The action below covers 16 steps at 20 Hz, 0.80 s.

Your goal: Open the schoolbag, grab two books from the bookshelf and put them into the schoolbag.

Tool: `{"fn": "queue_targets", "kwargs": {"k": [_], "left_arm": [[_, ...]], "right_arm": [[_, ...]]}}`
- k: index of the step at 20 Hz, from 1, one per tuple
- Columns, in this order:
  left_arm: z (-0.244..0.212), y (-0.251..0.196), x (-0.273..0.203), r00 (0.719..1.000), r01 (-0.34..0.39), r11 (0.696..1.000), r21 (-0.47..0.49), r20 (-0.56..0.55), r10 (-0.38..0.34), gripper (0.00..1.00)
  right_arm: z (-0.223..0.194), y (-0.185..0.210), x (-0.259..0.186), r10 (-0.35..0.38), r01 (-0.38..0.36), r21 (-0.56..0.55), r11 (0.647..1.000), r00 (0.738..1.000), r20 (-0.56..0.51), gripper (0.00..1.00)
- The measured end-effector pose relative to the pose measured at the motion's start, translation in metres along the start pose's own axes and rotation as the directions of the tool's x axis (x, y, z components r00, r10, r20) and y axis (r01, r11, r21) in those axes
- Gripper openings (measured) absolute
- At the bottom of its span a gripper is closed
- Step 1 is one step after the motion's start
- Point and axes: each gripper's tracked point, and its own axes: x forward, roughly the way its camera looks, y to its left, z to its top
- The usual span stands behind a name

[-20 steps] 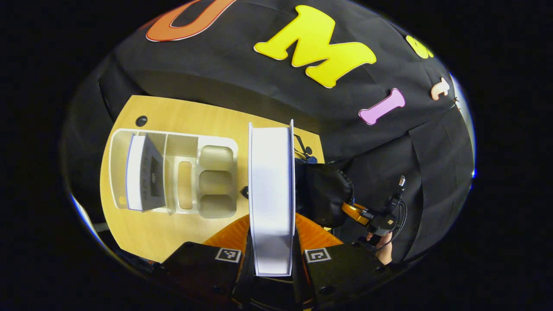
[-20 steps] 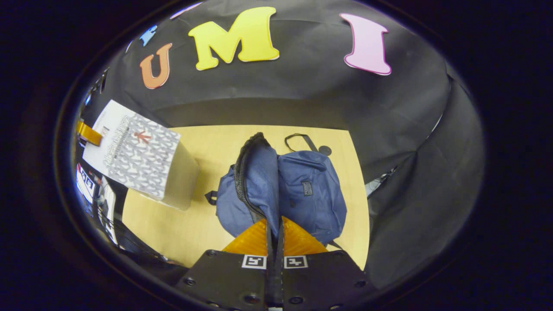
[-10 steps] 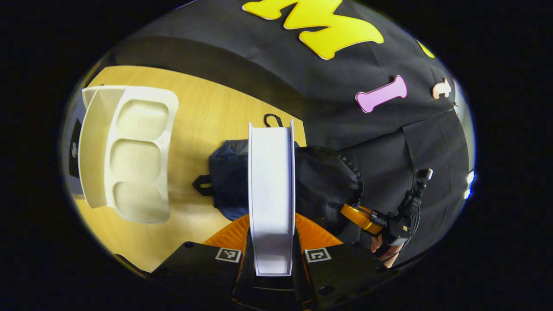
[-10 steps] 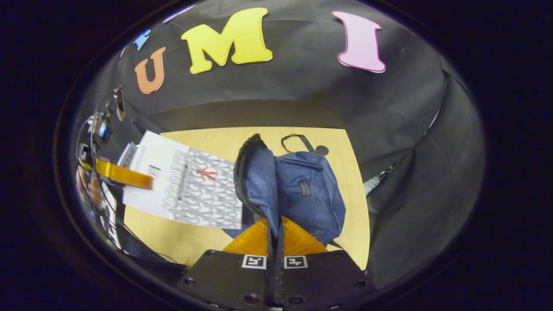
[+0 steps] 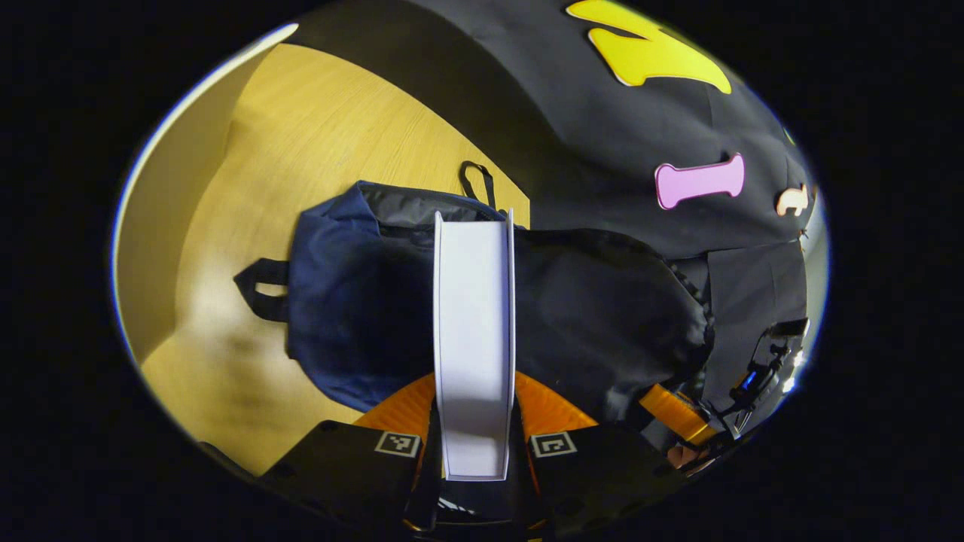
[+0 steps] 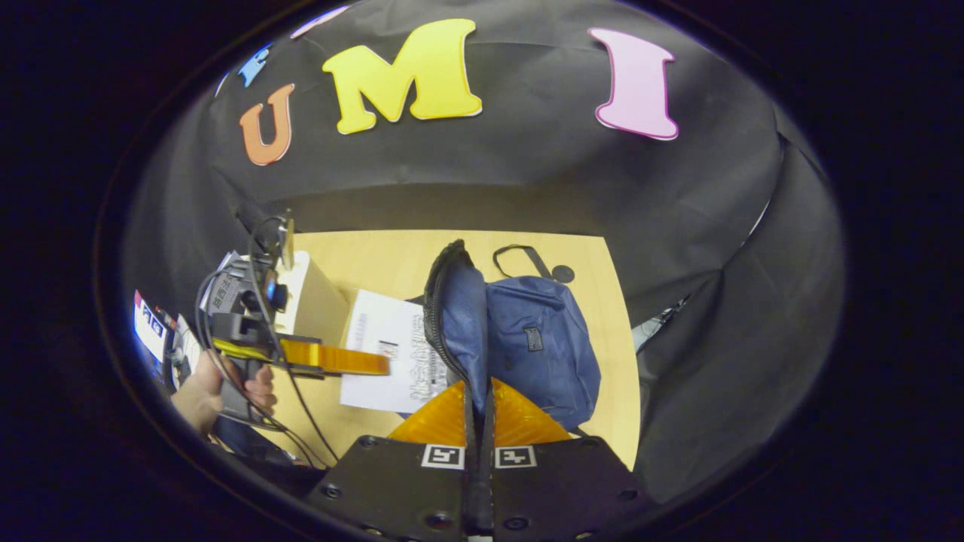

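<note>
Both tongs grip: left tongs (image 5: pixel 474 421) a book (image 5: pixel 473 339), right tongs (image 6: pixel 479 421) the schoolbag (image 6: pixel 520 339) flap; labels illegible.

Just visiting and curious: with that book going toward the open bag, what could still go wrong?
Two things, I would guess. The right tongs pinch only the flap of the schoolbag; if the cloth slips, the opening could close in front of the book. The left tongs grip the book at one end, so it may catch on the zipper edge and twist loose.
</note>
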Motion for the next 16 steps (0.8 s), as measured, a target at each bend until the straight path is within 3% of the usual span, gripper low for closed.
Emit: {"fn": "queue_targets", "kwargs": {"k": [11,13,14,16], "left_arm": [[0.003,-0.001,0.082,0.989,0.150,0.989,0.016,0.011,-0.150,0.39],[0.004,0.002,0.085,0.990,0.139,0.990,0.025,-0.002,-0.139,0.40],[0.004,0.011,0.085,0.996,0.090,0.994,0.055,0.001,-0.090,0.42],[0.007,0.025,0.085,1.000,0.007,0.993,0.120,0.000,-0.007,0.55]], "right_arm": [[0.007,0.009,-0.001,0.021,-0.020,-0.012,1.000,1.000,0.006,0.00],[0.008,0.010,0.000,0.021,-0.021,-0.018,1.000,1.000,0.004,0.00],[0.007,0.010,0.001,0.023,-0.023,-0.016,1.000,1.000,0.003,0.00],[0.006,0.011,0.003,0.032,-0.032,-0.006,0.999,0.999,-0.004,0.00]]}}
